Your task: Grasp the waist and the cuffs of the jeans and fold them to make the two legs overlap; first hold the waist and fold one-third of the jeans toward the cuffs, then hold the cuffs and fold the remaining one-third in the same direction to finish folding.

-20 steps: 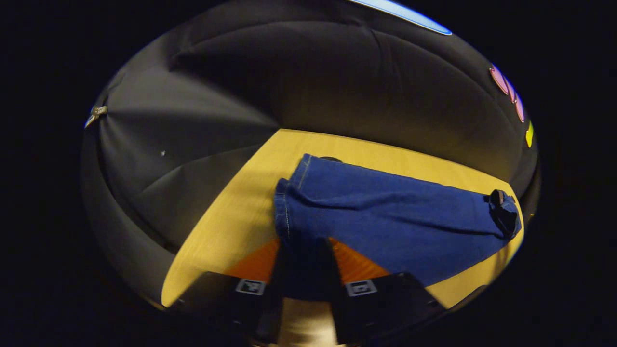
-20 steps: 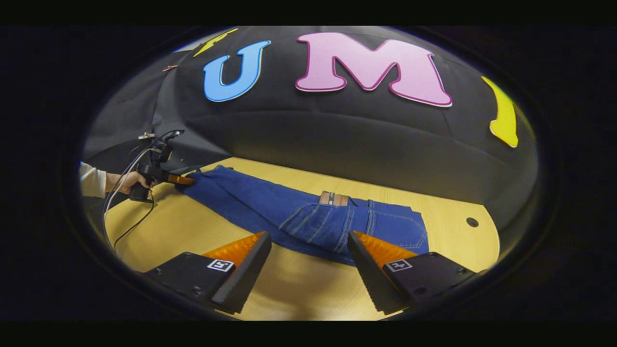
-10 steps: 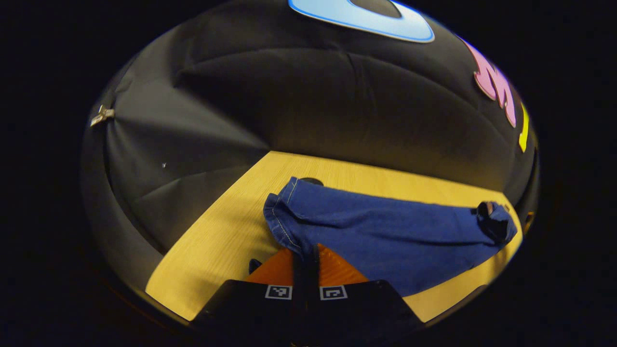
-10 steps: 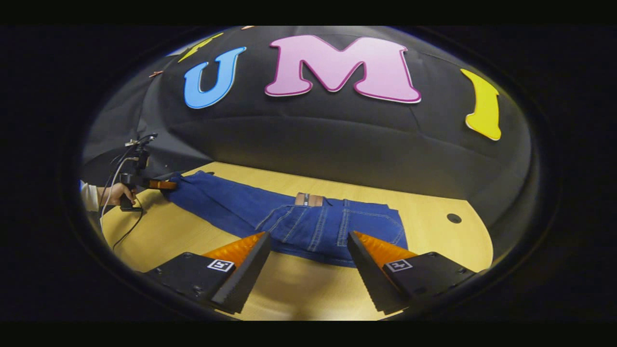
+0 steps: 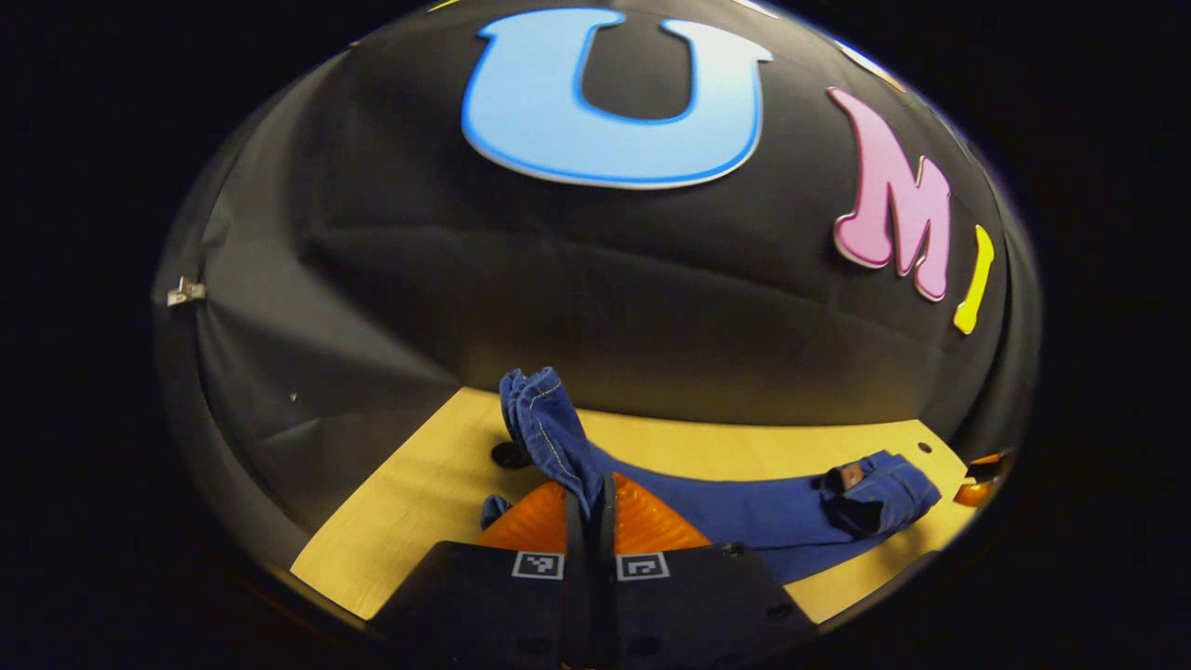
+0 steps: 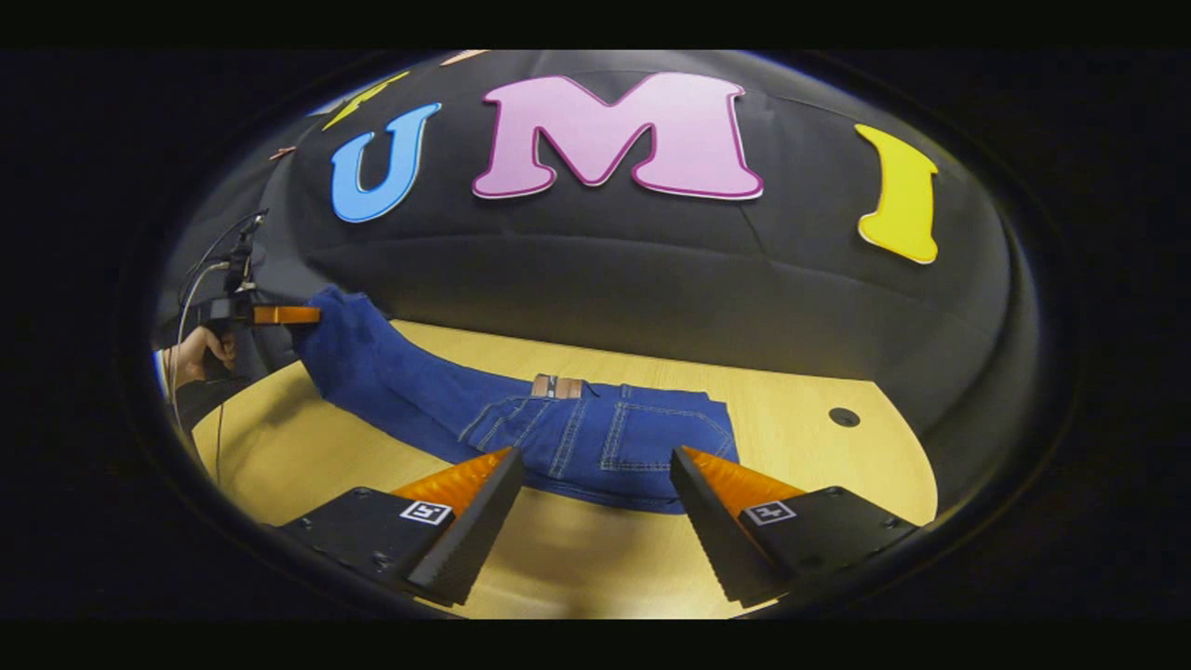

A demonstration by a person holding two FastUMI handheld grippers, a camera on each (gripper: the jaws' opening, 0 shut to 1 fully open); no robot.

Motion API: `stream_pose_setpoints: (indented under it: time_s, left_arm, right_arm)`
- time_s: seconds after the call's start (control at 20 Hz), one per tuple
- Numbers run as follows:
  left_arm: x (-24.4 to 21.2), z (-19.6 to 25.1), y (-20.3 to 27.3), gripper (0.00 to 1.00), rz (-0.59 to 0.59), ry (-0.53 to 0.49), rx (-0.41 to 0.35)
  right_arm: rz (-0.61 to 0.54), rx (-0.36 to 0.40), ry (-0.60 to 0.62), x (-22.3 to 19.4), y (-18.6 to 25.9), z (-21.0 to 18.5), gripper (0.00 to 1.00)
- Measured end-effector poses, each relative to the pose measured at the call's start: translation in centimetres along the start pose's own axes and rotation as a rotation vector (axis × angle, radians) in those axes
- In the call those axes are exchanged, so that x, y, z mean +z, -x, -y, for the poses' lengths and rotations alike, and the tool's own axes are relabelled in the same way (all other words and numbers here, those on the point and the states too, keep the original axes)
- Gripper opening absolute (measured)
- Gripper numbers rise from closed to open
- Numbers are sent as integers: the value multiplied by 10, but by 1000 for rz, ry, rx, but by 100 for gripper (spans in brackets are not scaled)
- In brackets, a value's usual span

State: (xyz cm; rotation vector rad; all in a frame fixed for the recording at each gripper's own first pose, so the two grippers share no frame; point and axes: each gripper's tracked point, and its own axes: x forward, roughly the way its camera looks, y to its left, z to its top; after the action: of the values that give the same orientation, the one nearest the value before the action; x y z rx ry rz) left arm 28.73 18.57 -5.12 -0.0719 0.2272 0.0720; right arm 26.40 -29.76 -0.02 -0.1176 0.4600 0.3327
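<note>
denim jeans point(image 6: 595, 442), smooth wooden table point(image 6: 800, 447)

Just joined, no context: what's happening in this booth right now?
A person is folding jeans on a wooden table with two handheld grippers. The left gripper is shut on the cuffs and holds that end up off the table; the hand holding it shows in the right gripper view. The right gripper is open, hovering just short of the waist, which lies flat. No fold is made yet.
</note>
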Motion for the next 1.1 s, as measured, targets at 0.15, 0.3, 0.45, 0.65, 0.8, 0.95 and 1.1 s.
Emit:
stream_pose_setpoints:
  time_s: [0.15, 0.3, 0.45, 0.65, 0.8, 0.95, 1.1]
  left_arm:
    - [28, 76, 11, 6, 35, -34, -49]
    - [51, 144, 20, 6, 36, -11, -92]
    - [62, 213, 19, 6, 29, 38, -144]
    - [50, 318, 17, 6, 5, 5, -230]
    - [13, 396, 9, 6, -54, -49, -302]
    - [-41, 472, -7, 6, -110, -78, -383]
    - [-109, 511, -24, 7, -232, -129, -433]
  right_arm:
    - [17, -43, 7, 11, 14, 28, 98]
    - [20, -78, -16, 23, 30, 61, 96]
    - [8, -124, -42, 30, 51, 102, 97]
    - [13, -194, -32, 35, 85, 152, 97]
    - [5, -226, -84, 31, 101, 177, 97]
    - [-2, -248, -135, 21, 108, 189, 96]
    - [-20, -265, -144, 8, 121, 201, 95]
